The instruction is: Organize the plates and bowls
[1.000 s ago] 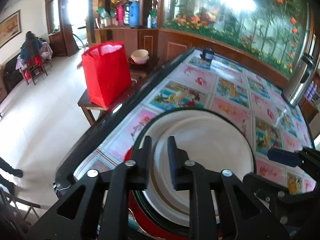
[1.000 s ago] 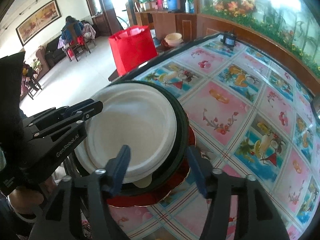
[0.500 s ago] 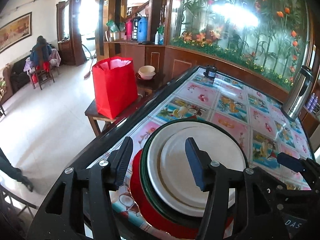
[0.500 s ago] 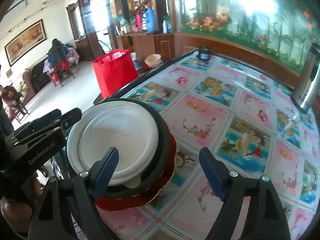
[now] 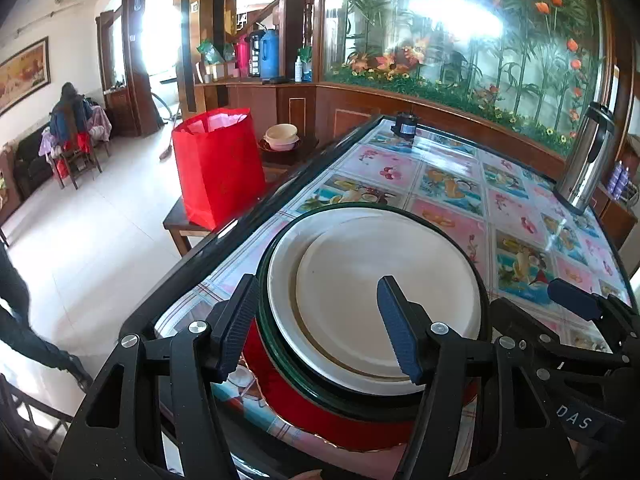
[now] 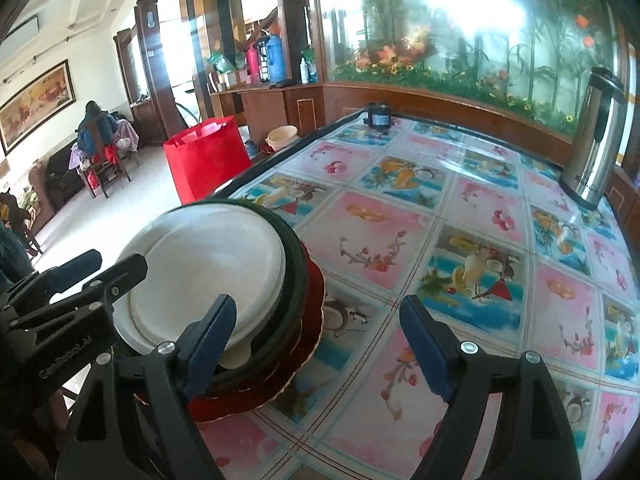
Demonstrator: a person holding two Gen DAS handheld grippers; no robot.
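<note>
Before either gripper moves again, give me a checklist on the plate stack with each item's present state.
1. Left gripper free of the stack: ok; its jaws have just been opening, with nothing pinched.
2. Right gripper free: ok; open, holding nothing.
3. Small white plate centred on the larger white plate: not ok; it sits off to one side.
4. Dark green-rimmed dish and red scalloped plate underneath, resting flat: cannot tell.
5. Stack away from the black edge of the table: not ok; it sits close to it.
</note>
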